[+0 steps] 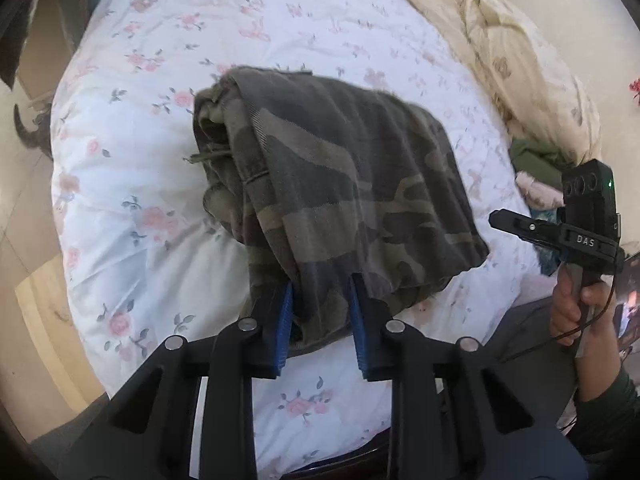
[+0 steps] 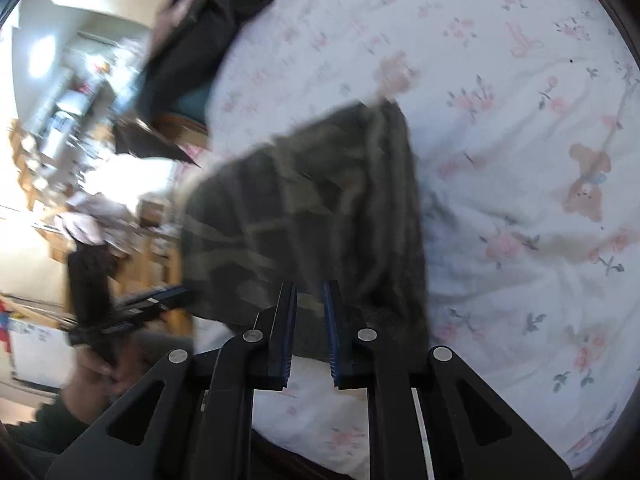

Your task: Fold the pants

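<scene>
- Camouflage pants (image 1: 320, 176), folded into a thick bundle, fill the centre of the left wrist view, lifted at their near edge above a white quilt (image 1: 168, 208) printed with pink flowers.
- The left gripper (image 1: 322, 304) sits at the bottom centre of that view; its blue pads (image 1: 285, 320) pinch a fold of the near edge of the pants, with cloth bunched between the jaws.
- At the right edge of the same view, the right gripper (image 1: 504, 222) shows side-on, its black body marked with pale letters, held by a hand (image 1: 576, 304) in a dark green sleeve (image 1: 608, 412). From this angle its jaws cannot be read.
- A crumpled cream blanket (image 1: 512, 56) lies along the upper right of the frame, with a small heap of green and pink clothes (image 1: 536, 172) just below it.
- The right wrist view is motion-blurred. There the right gripper (image 2: 310, 300) at bottom centre has its jaws drawn close on the lower edge of the pants (image 2: 304, 208), which hang in the middle of the frame over the quilt (image 2: 520, 120).
- The left gripper (image 2: 176, 294) appears at the lower left of that view, its tip meeting the left edge of the pants.
- Blurred room clutter fills the far left.
</scene>
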The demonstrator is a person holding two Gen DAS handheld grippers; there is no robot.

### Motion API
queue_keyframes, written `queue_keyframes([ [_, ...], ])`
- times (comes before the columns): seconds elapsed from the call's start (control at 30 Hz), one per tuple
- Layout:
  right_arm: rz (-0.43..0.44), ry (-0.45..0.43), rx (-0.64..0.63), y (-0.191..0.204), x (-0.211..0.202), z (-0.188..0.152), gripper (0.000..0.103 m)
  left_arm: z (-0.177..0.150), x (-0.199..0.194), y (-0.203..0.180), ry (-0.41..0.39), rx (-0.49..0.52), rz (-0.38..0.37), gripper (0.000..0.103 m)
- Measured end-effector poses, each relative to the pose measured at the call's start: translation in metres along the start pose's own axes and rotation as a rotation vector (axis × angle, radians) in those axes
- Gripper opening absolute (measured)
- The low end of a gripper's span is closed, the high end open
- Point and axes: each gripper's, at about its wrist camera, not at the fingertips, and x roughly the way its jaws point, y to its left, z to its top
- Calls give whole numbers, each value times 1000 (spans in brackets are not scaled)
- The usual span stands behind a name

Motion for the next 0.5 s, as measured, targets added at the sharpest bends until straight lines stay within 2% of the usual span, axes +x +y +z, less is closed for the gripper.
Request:
queue_keyframes([
  [0.07, 55, -19, 13, 0, -2, 1, 19, 0, -3, 0, -29, -9, -21, 25],
  [0.1, 54, -13, 24, -2, 4, 4, 19, 1, -1, -4, -29, -1, -24, 25],
  [0.2, 42, 21, 96, -15, 25, 8, 19, 1, 14, -15, -10, 44, 26, 30],
  [0.33, 46, 63, 155, -26, 40, 7, 19, 2, 34, -11, 47, 51, 116, 30],
  [0.4, 18, 69, 151, -29, 41, 6, 19, 0, 41, -2, 70, 43, 174, 24],
  [0.43, 0, 62, 150, -30, 39, 5, 19, -1, 45, 3, 92, 33, 182, 19],
  [0.5, 2, 51, 182, -36, 35, 3, 16, -1, 50, 11, 112, 7, 183, 17],
])
